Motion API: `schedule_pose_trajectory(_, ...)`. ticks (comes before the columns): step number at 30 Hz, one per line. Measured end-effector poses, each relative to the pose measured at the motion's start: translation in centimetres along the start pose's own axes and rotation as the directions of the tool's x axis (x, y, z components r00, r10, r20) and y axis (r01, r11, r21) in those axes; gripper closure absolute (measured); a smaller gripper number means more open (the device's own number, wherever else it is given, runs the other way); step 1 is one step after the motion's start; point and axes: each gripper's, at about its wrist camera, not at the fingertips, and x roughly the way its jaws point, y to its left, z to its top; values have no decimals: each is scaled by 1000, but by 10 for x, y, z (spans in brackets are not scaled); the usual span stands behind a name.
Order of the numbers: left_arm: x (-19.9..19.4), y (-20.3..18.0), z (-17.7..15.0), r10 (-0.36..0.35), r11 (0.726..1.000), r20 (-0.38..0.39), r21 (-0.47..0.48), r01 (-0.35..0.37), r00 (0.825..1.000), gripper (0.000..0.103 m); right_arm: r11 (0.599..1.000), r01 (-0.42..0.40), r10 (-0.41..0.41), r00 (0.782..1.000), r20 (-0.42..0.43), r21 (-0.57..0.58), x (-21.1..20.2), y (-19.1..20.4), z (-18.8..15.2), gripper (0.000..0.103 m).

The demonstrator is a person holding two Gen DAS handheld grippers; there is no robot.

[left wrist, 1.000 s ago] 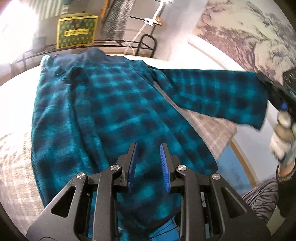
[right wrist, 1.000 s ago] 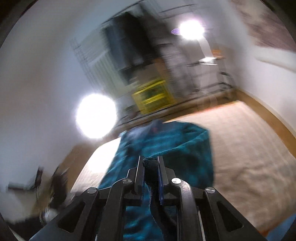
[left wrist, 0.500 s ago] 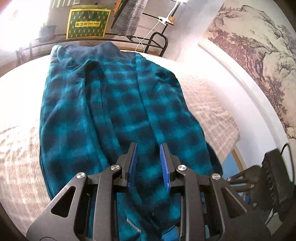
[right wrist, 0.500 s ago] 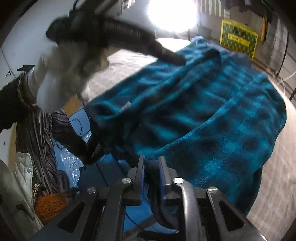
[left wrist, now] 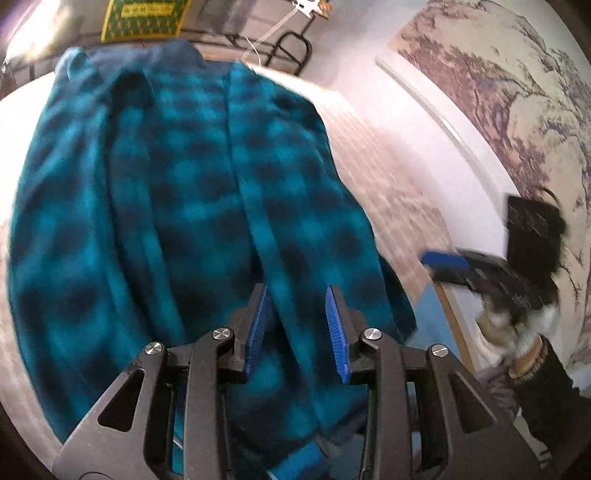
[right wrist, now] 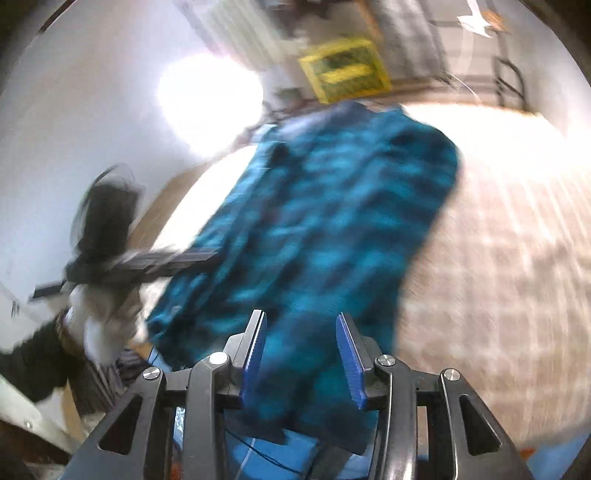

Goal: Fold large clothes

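We are in a home, likely a bedroom. A wide bed [right wrist: 498, 236] with a pale checked cover fills the middle of the room, and a landscape mural [left wrist: 517, 96] covers one wall. At the far end we see a low metal rack [left wrist: 291, 48] carrying a yellow-and-green box [right wrist: 345, 70], with striped cloth [right wrist: 413, 26] hanging above.
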Motion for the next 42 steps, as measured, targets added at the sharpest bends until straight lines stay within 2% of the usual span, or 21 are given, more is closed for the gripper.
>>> schedule_pose_trajectory(3, 4, -18, -18, -4, 1000, -17, 28, 4, 1000, 72, 996, 12, -9, 1000, -29, 90, 10, -26, -4, 61)
schedule_pose_trajectory(9, 19, -72, -37, 22, 982, -19, 188, -18, 1000, 72, 985, 57, -44, 996, -84, 166, 33, -57, -14, 61)
schedule_pose_trajectory(11, 30, -82, -40, 4, 982, -43, 187, 4, 999, 72, 982, 53, -35, 994, -101, 182, 40, -61, -19, 79)
schedule_pose_trajectory(12, 35, -85, -41, 0, 983, -52, 182, 10, 999, 72, 981, 31, -9, 993, -118, 191, 46, -62, -20, 99)
schedule_pose_trajectory(15, 44, -92, -44, 5, 982, -53, 189, 5, 999, 69, 990, 64, -48, 990, -131, 122, 46, -51, -19, 99)
schedule_pose_trajectory(17, 52, -101, -43, 30, 977, -51, 212, -19, 998, 58, 994, 47, -36, 993, -109, 102, 39, -47, -14, 96)
schedule_pose_trajectory(18, 56, -104, -43, 48, 975, -51, 222, -36, 998, 51, 993, 40, -29, 995, -95, 114, 36, -48, -10, 78)
schedule_pose_trajectory(19, 61, -107, -42, 69, 970, -50, 236, -55, 996, 51, 991, 44, -34, 996, -79, 130, 33, -52, -6, 52)
schedule_pose_trajectory(20, 66, -110, -42, 93, 964, -52, 255, -76, 994, 51, 989, 41, -32, 998, -62, 143, 30, -55, -2, 46)
schedule_pose_trajectory(22, 76, -110, -43, 138, 951, -56, 286, -116, 989, 56, 988, 10, -1, 998, -59, 155, 33, -59, 6, 52)
schedule_pose_trajectory(23, 81, -109, -43, 151, 947, -60, 294, -127, 987, 66, 988, 10, 0, 998, -62, 153, 37, -59, 10, 54)
schedule_pose_trajectory(24, 86, -105, -43, 169, 947, -68, 287, -143, 983, 86, 989, 16, -6, 998, -66, 145, 42, -59, 14, 60)
schedule_pose_trajectory(27, 83, -86, -38, 91, 982, -76, 173, -77, 993, 95, 982, -22, 33, 998, -56, 186, 51, -69, 24, 60)
schedule_pose_trajectory(28, 78, -79, -36, 49, 991, -71, 127, -39, 996, 96, 977, -37, 48, 998, -44, 212, 52, -74, 27, 54)
schedule_pose_trajectory(30, 72, -75, -36, 23, 995, -63, 102, -16, 998, 97, 953, -75, 79, 997, -1, 294, 56, -92, 37, 48)
schedule_pose_trajectory(32, 66, -76, -36, 9, 995, -52, 95, -4, 999, 97, 930, -91, 86, 996, 29, 355, 64, -107, 48, 51)
schedule_pose_trajectory(34, 60, -78, -35, -10, 996, -45, 88, 14, 999, 97, 913, -110, 97, 994, 52, 394, 72, -117, 59, 80)
schedule_pose_trajectory(35, 58, -78, -34, -19, 996, -42, 83, 23, 999, 97, 910, -114, 102, 993, 53, 398, 76, -119, 64, 84)
schedule_pose_trajectory(37, 53, -82, -32, -33, 996, -34, 78, 36, 999, 97, 927, -83, 77, 997, 33, 366, 81, -113, 76, 101)
schedule_pose_trajectory(40, 51, -87, -25, -61, 996, -18, 57, 62, 998, 97, 969, 31, -34, 999, 10, 246, 79, -92, 89, 103)
schedule_pose_trajectory(42, 53, -91, -20, -80, 996, -1, 48, 80, 997, 97, 978, 77, -83, 996, 22, 196, 67, -87, 95, 103)
